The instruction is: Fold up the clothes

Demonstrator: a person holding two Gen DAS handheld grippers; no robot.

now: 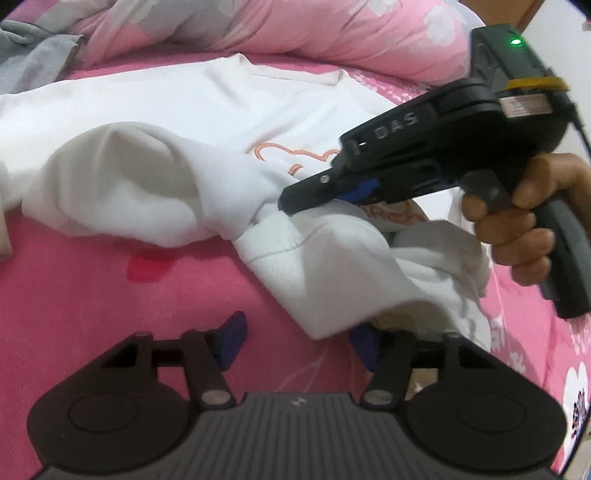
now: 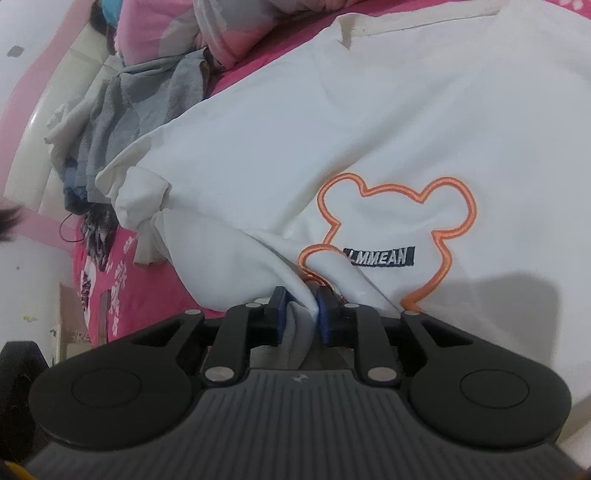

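Note:
A white sweatshirt point(image 1: 184, 110) with an orange bear outline point(image 2: 454, 206) lies spread on the pink bedsheet point(image 1: 92, 295). In the left wrist view, a person's hand point(image 1: 517, 221) holds my right gripper point(image 1: 286, 203), whose tip pinches a bunched fold near the ribbed cuff point(image 1: 273, 254). The right wrist view shows that gripper point(image 2: 301, 314) shut on a fold of the sweatshirt point(image 2: 369, 129), white cloth filling the gap between its blue pads. My left gripper point(image 1: 297, 343) stands open low over the sheet. The hanging cloth edge reaches close to its right pad, and nothing is pressed between its pads.
A pink floral quilt point(image 1: 295, 26) is heaped along the far side of the bed. A crumpled grey garment point(image 1: 33, 62) lies at the far left, and the right wrist view also shows this grey garment point(image 2: 147, 92), beside a pale bed frame point(image 2: 22, 122).

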